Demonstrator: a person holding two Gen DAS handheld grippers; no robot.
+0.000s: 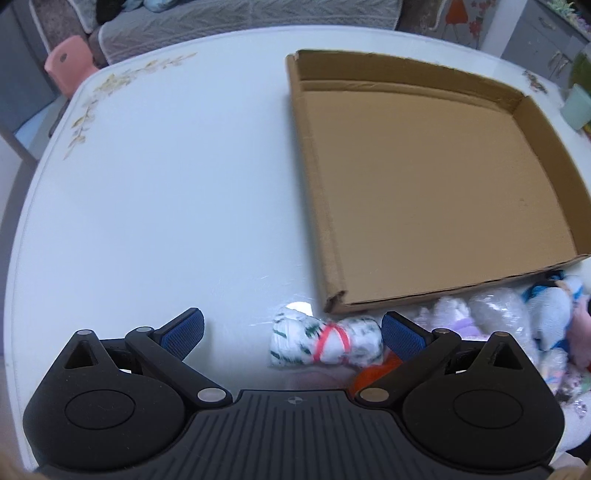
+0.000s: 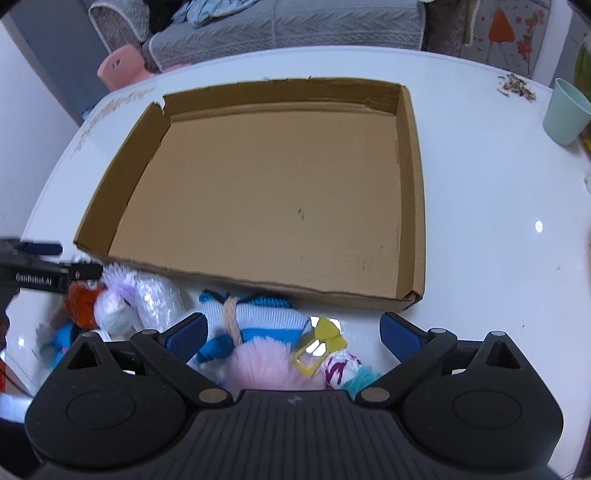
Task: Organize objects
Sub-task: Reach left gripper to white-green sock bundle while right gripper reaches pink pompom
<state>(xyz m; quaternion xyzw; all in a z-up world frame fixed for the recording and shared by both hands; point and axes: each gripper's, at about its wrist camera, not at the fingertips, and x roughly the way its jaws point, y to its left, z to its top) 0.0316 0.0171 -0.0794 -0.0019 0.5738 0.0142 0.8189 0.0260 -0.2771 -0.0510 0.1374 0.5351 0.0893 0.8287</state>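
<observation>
Socks and small soft things lie heaped on the white bench (image 1: 147, 203), along the near wall of the cardboard box (image 2: 229, 273).

My left fingers (image 1: 291, 332) stand wide apart, tilted steeply down, nothing clamped. Between them lies a rolled white sock (image 1: 325, 341) with dark green marks and a red band crossed around it; the right-hand blue pad sits just beside its end, whether touching I cannot tell. An orange piece (image 1: 373, 373) shows beneath that pad.

My right fingers (image 2: 293, 334) also wide apart, gripping nothing. Between them: a blue-and-white striped sock (image 2: 266, 319) tied with a pale cord, a pink fluffy piece (image 2: 258, 363) nearer me, a yellow clip-like item (image 2: 319, 345) on top, and a white piece with purple marks (image 2: 341, 369).

To the left in the right view: a clear-wrapped bundle (image 2: 155, 299), a white-and-lilac plush (image 2: 116, 299), an orange tuft (image 2: 81, 302), and the left tool over them at the frame edge.

Box: shallow, open-topped, its floor bare, one far corner torn open.

Further out: a mint cup (image 2: 565, 114) near the far right edge of the bench, crumbs (image 2: 517, 86) beside it. Beyond the bench, a pink stool (image 2: 120, 68) and a grey sofa (image 2: 288, 33).
</observation>
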